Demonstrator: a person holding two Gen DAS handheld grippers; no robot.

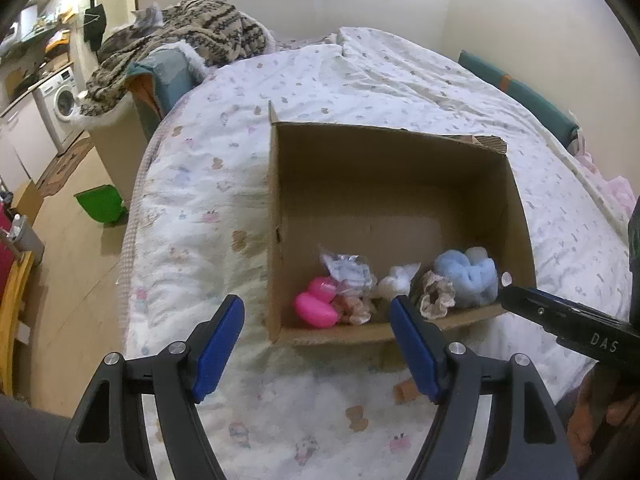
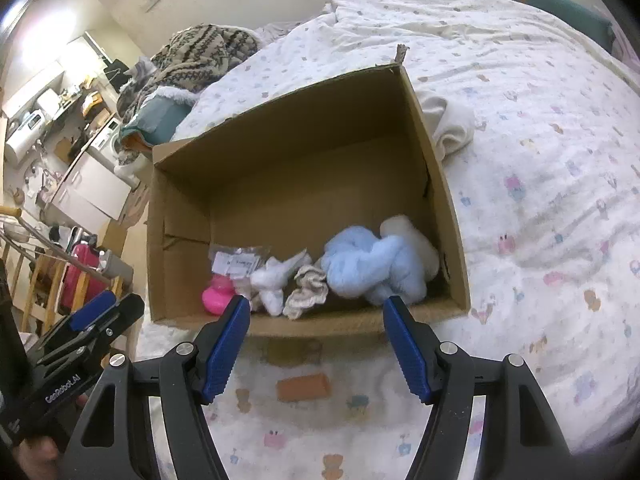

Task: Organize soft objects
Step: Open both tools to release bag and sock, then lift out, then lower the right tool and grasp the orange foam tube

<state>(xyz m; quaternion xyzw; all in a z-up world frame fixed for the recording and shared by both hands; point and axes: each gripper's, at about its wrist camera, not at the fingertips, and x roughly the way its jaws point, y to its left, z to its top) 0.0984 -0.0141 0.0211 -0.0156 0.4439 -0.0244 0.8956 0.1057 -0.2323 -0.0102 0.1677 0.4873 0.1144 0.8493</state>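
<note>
both grippers (image 1: 316,344) (image 2: 316,344) wide open, empty | box (image 2: 452,216) holds soft toys | next: cream cloth (image 2: 452,128) beside box | pinch a fold, not duvet (image 2: 540,220)

A cardboard box (image 2: 304,184) sits on the bed (image 2: 540,208), and along its near wall lie, left to right, a rubber duck (image 2: 216,296), a plastic packet (image 2: 236,262) behind it, a white cloth (image 2: 276,280), a scrunchie (image 2: 306,292) and a plush toy (image 2: 376,264).
</note>
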